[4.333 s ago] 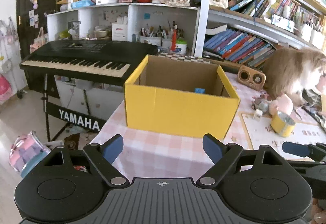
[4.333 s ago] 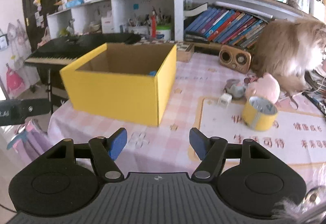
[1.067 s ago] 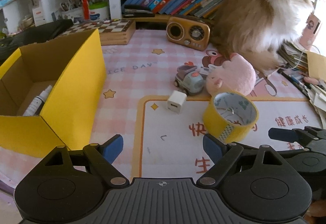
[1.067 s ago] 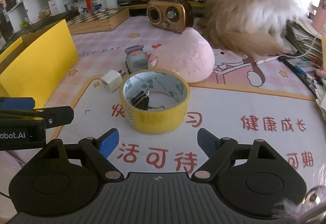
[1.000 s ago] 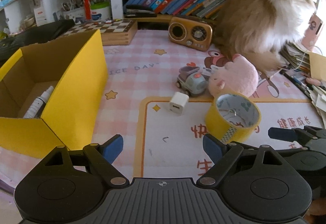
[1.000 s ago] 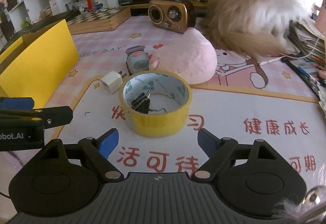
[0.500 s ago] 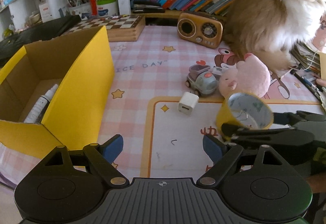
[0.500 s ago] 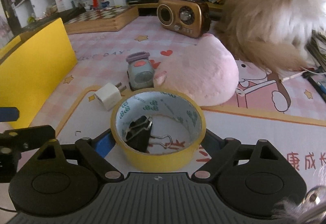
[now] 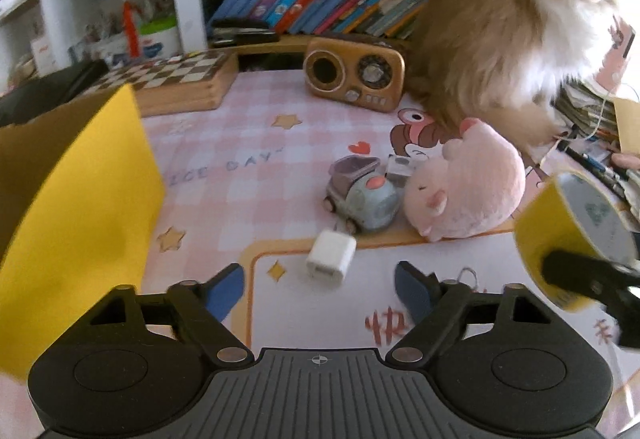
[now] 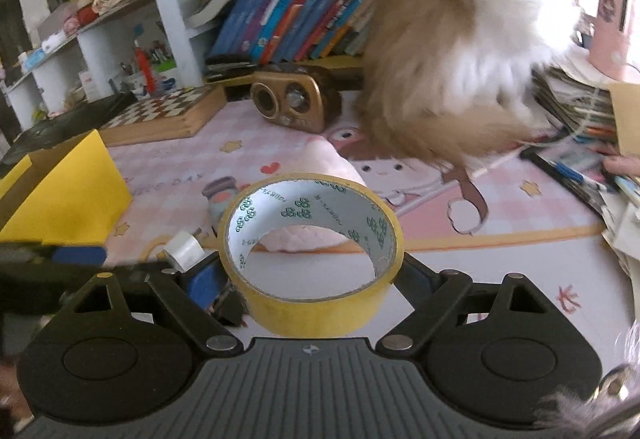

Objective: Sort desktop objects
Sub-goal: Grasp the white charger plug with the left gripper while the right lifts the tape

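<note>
My right gripper is shut on the yellow tape roll, one finger on each side of it. The roll is raised off the mat and tilted; in the left wrist view the yellow tape roll hangs at the right edge. A black binder clip lies under it on the mat. My left gripper is low over the mat with its jaws closing. The white charger cube lies just beyond its fingertips, untouched. The yellow box stands to the left.
A toy car and a pink plush lie just past the charger. Behind them sits a fluffy cat, with a gold radio and a chessboard to its left. Papers and a person's fingertip are at the right.
The right gripper moved in around the tape roll, took hold and lifted it, leaving the binder clip on the mat. The left gripper advanced toward the charger and its jaws narrowed.
</note>
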### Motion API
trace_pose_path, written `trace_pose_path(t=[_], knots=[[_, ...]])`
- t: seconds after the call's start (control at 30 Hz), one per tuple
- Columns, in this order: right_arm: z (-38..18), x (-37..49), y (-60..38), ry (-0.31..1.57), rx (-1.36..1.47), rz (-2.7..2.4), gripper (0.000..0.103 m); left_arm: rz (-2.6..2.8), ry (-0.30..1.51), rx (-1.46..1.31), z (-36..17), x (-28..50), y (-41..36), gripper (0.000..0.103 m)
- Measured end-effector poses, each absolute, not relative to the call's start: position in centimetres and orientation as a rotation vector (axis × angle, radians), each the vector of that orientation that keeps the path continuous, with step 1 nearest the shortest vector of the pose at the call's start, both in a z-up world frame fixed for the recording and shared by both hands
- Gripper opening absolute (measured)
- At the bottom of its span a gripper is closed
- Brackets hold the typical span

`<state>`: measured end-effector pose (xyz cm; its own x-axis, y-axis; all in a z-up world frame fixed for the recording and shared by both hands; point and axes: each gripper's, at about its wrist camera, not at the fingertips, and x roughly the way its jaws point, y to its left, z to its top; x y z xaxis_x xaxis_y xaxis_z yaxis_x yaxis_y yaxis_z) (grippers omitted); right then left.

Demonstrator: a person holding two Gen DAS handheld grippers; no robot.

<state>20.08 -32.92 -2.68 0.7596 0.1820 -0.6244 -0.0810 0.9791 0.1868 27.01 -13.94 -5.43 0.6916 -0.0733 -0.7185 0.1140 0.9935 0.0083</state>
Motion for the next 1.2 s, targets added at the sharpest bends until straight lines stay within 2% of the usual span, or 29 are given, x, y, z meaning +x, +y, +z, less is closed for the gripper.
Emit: trace_pose_path(t=[0.13, 0.27, 0.4, 0.6, 1.2], knots=[[-2.9, 19.3, -33.4, 0.703, 0.151, 0.137, 0.088, -0.126, 0.822, 0.080, -6.9, 28.9, -14.4, 0.056], [-2.9, 18.8, -33.6, 0.704, 0.149, 0.134, 0.088, -0.151, 0.827, 0.093, -7.6, 29.8, -14.7, 0.045], [-2.9, 18.6, -33.7, 0.713, 0.145, 0.137, 0.088, -0.163, 0.832, 0.096, -8.1, 30.1, -14.8, 0.026], [-2.9, 18.2, -33.5, 0.713, 0.135, 0.145, 0.088, -0.167, 0.816, 0.089, -7.7, 29.3, -15.0, 0.025], [-2.2, 16.0, -31.9, 0.701, 0.099, 0.190, 0.088, -0.220, 0.711, -0.063, -1.3, 21.3, -13.0, 0.025]])
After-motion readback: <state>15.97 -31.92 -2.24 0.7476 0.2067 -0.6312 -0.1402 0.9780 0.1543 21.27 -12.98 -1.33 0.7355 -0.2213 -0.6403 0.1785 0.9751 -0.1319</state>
